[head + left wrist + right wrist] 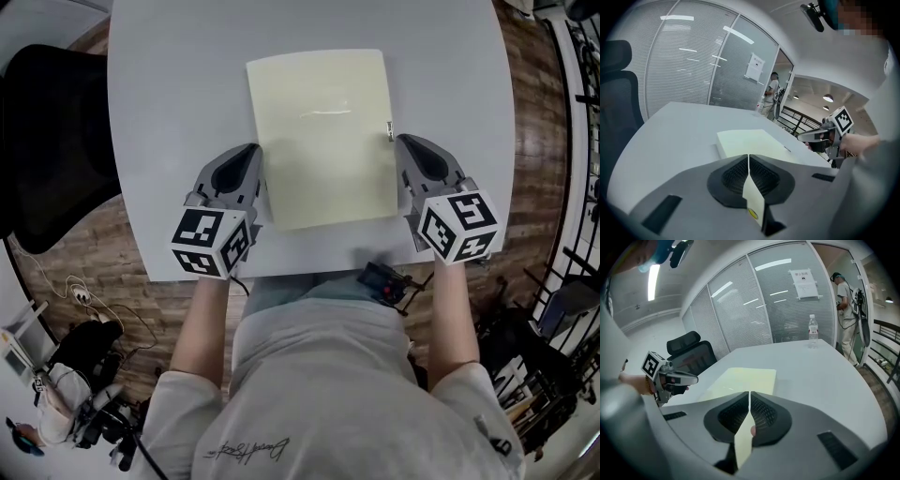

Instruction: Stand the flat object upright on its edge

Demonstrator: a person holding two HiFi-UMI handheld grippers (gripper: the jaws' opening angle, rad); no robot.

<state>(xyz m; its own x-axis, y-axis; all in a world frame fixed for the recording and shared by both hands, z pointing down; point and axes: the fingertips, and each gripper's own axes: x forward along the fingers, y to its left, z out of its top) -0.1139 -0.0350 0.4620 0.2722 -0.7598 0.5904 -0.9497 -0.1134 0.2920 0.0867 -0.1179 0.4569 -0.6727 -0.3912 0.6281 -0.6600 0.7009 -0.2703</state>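
Board (323,141) flat on table (169,94); left gripper (253,152), right gripper (403,142) flanking, fingers (733,176) clenched empty

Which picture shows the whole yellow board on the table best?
The head view: it looks down on the yellow board, showing all four edges as it lies flat on the table. Both gripper views see it low and slanted, with its near part hidden behind their own jaws.
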